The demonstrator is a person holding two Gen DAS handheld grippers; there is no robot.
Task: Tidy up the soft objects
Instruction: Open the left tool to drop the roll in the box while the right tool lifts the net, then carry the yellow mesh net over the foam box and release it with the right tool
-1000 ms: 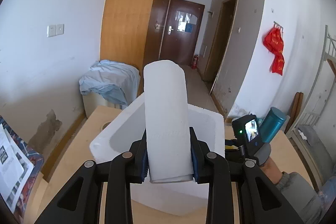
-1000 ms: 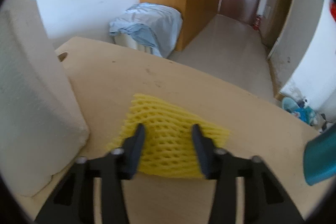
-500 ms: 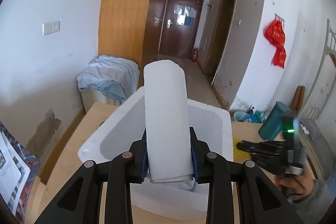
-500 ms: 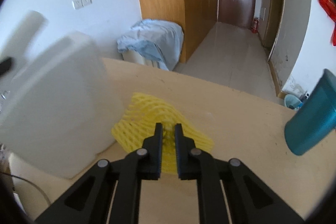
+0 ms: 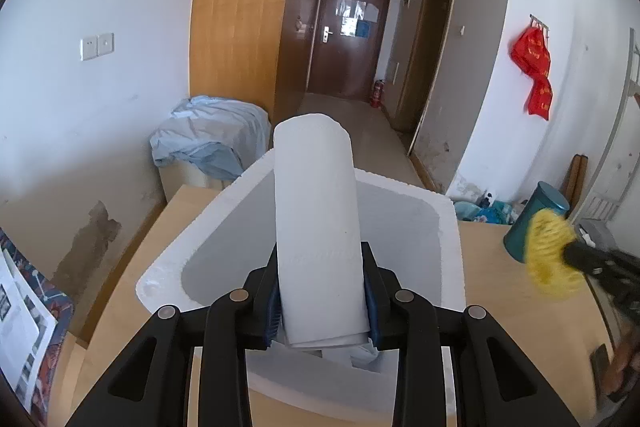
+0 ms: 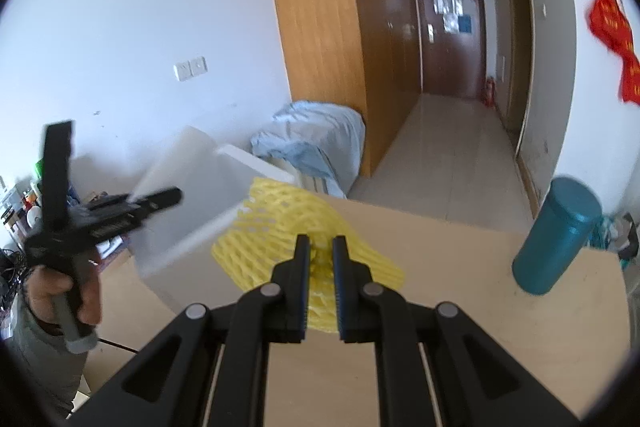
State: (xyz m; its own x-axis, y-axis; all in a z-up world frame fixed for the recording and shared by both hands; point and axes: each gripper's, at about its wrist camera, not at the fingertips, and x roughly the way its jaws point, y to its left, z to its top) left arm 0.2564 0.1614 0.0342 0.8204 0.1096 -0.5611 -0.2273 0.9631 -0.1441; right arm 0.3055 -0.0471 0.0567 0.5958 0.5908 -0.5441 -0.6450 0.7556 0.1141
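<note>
A white paper towel roll (image 5: pixel 318 211) stands upright between the pads of my left gripper (image 5: pixel 322 303), which is shut on it just above the open white foam box (image 5: pixel 448 227). A yellow foam net sleeve (image 6: pixel 280 223) hangs pinched in my right gripper (image 6: pixel 321 267), lifted clear of the wooden table (image 6: pixel 460 307). In the left wrist view the same yellow net (image 5: pixel 550 259) shows blurred at the far right, beside the box. The right wrist view catches the foam box (image 6: pixel 192 203) and the hand-held left gripper at the left.
A teal cylinder container (image 6: pixel 556 235) stands on the table's far right. A cloth-covered low cabinet (image 5: pixel 208 143) sits behind the table by the wall. A patterned cloth with papers (image 5: pixel 24 319) lies at the left edge. A hallway with a brown door lies beyond.
My right gripper closed on the yellow net and lifted it off the table, up and toward the foam box. The left gripper kept its hold on the roll over the box.
</note>
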